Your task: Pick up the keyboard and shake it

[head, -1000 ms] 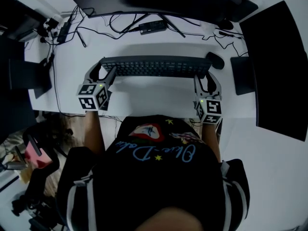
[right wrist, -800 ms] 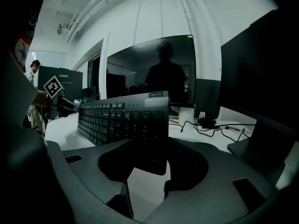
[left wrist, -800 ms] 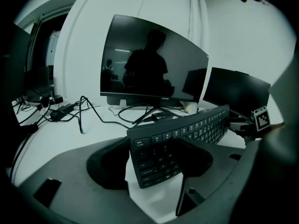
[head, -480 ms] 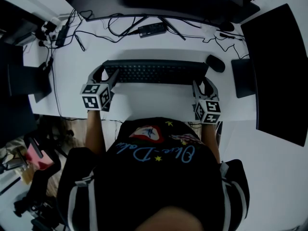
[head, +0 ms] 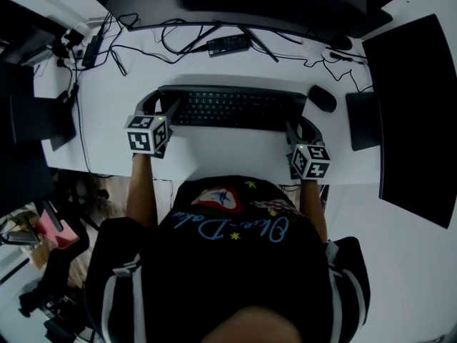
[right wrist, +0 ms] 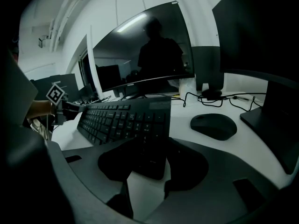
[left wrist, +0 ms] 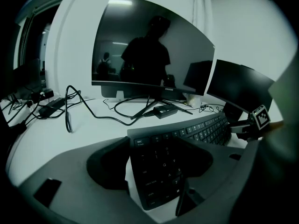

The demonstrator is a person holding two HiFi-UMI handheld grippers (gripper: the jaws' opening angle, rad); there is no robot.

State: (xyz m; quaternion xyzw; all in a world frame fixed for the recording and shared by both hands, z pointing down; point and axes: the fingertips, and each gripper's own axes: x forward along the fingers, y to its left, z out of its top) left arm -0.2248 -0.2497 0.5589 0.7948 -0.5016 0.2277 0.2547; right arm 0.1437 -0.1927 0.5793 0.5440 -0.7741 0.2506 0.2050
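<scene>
- Gripping the keyboard [head: 232, 108] by its left end, the left gripper [head: 161, 104] is clamping it.
- The right gripper [head: 301, 120] is clamping the right end.
- The keyboard is spanning between them over the white desk [head: 228, 152].

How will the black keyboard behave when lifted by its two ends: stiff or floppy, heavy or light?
Probably stiff: the keyboard runs straight between the left gripper and the right gripper, without sag. Likely light, since it looks thin. Its smooth edges might slip if shaken hard.

Office: desk [head: 228, 152], monitors [left wrist: 149, 45], keyboard [head: 232, 108]
</scene>
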